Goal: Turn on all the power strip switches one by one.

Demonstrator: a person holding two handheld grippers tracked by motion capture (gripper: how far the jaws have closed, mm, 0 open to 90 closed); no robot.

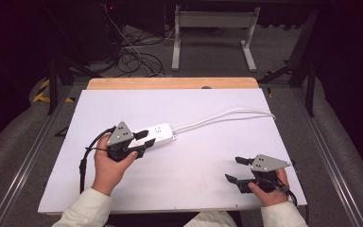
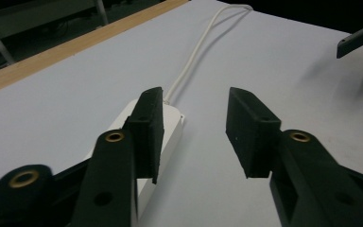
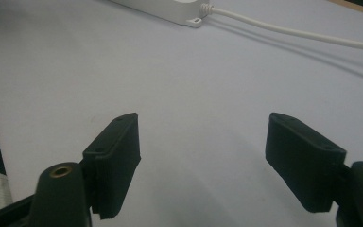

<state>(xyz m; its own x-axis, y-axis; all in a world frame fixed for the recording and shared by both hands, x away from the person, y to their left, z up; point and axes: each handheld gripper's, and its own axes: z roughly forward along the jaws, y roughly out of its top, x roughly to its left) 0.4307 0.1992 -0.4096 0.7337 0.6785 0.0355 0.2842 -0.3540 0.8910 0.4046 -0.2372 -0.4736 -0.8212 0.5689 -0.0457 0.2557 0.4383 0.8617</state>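
A white power strip (image 1: 159, 133) lies left of centre on the white board (image 1: 203, 156), and its white cable (image 1: 217, 117) runs off to the right. My left gripper (image 1: 144, 142) is open at the strip's near end. In the left gripper view the strip (image 2: 172, 124) sits partly behind the left jaw, not between the jaws, with the cable (image 2: 194, 61) leading away. My right gripper (image 1: 233, 169) is open over bare board at the front right, holding nothing. In the right gripper view the strip (image 3: 170, 9) and cable (image 3: 288, 32) lie far ahead of the gripper (image 3: 203, 156).
A wooden table edge (image 1: 170, 83) borders the board's far side. Beyond it, loose cables (image 1: 132, 54) lie on the floor beside a white metal frame (image 1: 212, 28). The right gripper's jaw tips (image 2: 359, 40) appear at the far right of the left gripper view.
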